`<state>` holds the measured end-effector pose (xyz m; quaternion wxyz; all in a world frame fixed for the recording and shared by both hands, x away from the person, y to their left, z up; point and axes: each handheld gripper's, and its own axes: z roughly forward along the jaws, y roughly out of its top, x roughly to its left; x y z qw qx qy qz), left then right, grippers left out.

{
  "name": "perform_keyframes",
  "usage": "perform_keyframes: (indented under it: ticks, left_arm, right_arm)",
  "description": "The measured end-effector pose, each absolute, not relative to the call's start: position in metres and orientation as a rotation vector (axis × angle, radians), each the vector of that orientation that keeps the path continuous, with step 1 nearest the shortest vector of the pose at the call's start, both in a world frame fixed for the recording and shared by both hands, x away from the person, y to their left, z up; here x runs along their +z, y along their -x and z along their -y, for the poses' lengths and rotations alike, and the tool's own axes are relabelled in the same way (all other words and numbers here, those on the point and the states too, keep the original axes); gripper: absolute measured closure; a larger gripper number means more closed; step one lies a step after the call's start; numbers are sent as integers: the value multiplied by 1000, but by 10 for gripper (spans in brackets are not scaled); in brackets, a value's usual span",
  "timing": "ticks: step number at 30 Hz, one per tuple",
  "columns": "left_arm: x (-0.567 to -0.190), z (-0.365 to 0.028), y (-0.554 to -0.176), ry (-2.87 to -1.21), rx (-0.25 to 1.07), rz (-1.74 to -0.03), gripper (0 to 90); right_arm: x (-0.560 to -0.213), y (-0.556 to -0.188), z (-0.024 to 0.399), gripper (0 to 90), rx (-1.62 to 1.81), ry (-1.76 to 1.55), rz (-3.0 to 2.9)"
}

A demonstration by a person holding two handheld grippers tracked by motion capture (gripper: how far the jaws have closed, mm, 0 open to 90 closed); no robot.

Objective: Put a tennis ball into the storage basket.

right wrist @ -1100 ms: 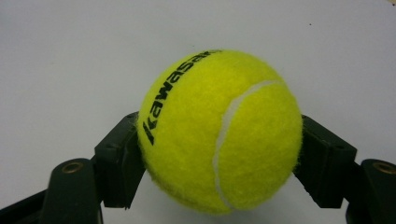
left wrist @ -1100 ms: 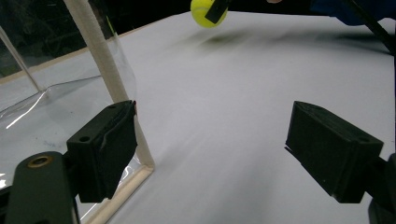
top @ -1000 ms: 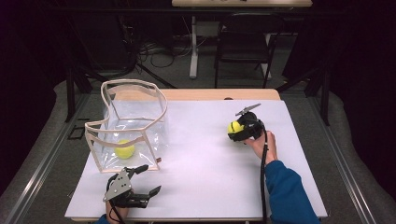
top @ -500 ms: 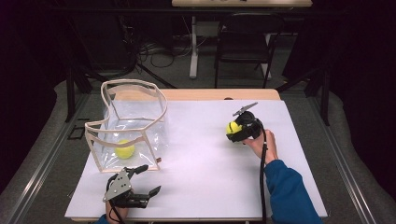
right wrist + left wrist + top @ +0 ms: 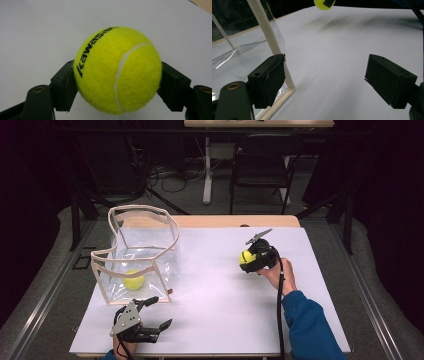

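Right gripper point(image 5: 117, 82) clamped on a yellow tennis ball point(image 5: 117, 70) — jaws pressed to both flanks, "Kawasaki" lettering uppermost. Held over the right half of the white desk point(image 5: 215, 295), toward the far edge; slightly nearer the centre than half a second ago. Left gripper point(image 5: 324, 80) spread wide, holding nothing, unmoved at the near-left corner, one jaw just beside the clear bag point(image 5: 140, 255) — second ball point(image 5: 133, 280) inside, unchanged.

Dim lab, floor cables point(image 5: 165, 172), folding chair point(image 5: 260, 165)
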<state>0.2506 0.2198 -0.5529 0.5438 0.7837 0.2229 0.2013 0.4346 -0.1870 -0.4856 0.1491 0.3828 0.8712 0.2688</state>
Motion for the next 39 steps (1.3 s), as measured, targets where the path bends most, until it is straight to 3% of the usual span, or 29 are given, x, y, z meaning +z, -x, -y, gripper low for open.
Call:
perform_keyframes:
  ticks: [39]
  left_arm:
    - [-553,-220,-252,-1860,466,-526,158]
  right_arm:
    - [-455,-425,157,257,785,-973,-2563]
